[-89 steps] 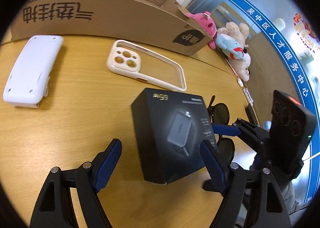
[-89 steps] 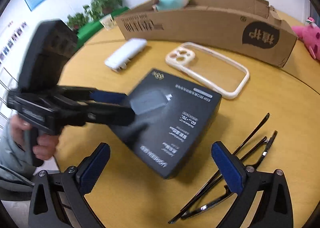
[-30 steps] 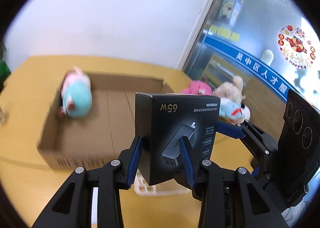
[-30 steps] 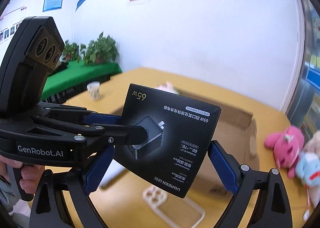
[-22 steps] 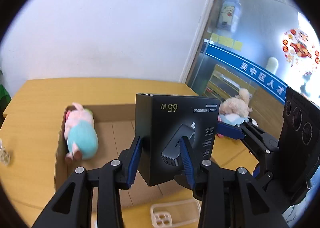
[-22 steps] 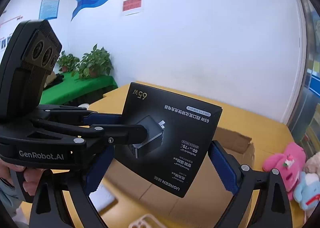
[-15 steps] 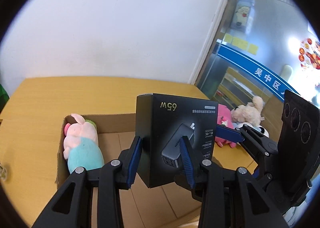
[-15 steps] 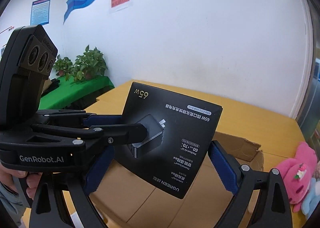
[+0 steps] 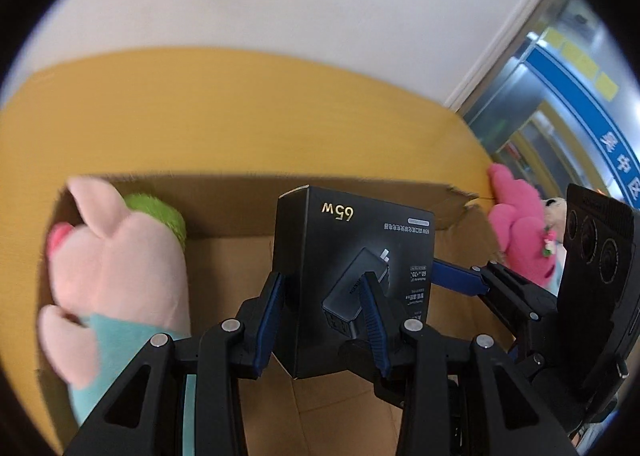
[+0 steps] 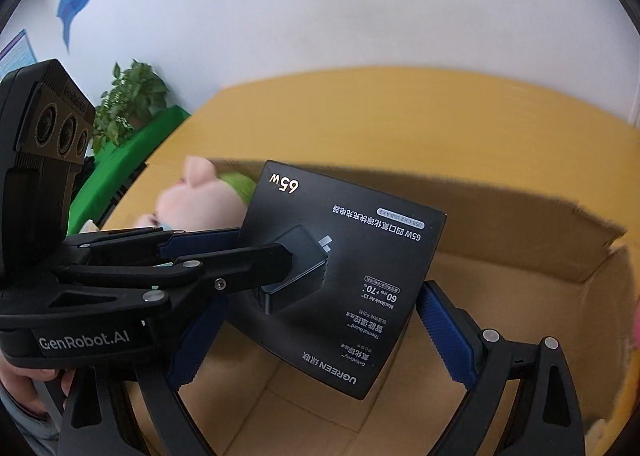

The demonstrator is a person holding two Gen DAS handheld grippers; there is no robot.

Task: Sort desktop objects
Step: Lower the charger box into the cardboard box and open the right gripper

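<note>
Left wrist view: the black charger box point(image 9: 352, 256) is held clamped between the blue pads of the left gripper point(image 9: 322, 320), above the open cardboard box point(image 9: 240, 256). Half a second ago only the near part of the carton was seen under it; now its floor is spread below and the plush pig point(image 9: 116, 280) inside is much nearer. The right gripper point(image 10: 316, 340) is kept open, its fingers apart on both sides of the package without touching it. It is judged that the carrying is nearly finished and only the lowering and release are left.
</note>
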